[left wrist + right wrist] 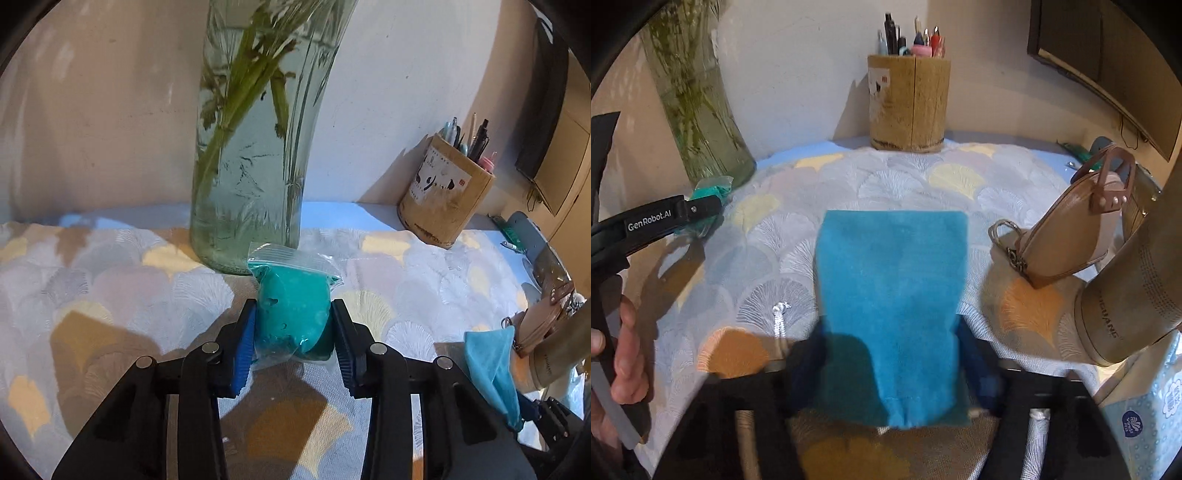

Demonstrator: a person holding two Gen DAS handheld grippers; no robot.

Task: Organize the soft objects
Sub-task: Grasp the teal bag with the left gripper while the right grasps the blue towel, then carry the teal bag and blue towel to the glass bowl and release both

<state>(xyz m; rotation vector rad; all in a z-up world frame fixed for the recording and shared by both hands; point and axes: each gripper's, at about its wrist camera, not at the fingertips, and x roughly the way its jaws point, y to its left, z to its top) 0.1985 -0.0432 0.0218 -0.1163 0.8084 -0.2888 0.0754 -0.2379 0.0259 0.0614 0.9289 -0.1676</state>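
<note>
A teal soft lump in a clear zip bag lies on the patterned tablecloth, right in front of the glass vase. My left gripper is shut on it, with a blue pad pressed against each side. In the right wrist view the same bag shows beyond the left gripper, which a hand holds. My right gripper is shut on a blue cloth pouch, which drapes over and hides its fingers. A white drawstring trails beside it. In the left wrist view the pouch hangs at the right.
A tall glass vase with green stems in water stands at the back left. A bamboo pen holder is against the wall. At the right are a tan handbag, a beige cylinder and a tissue box.
</note>
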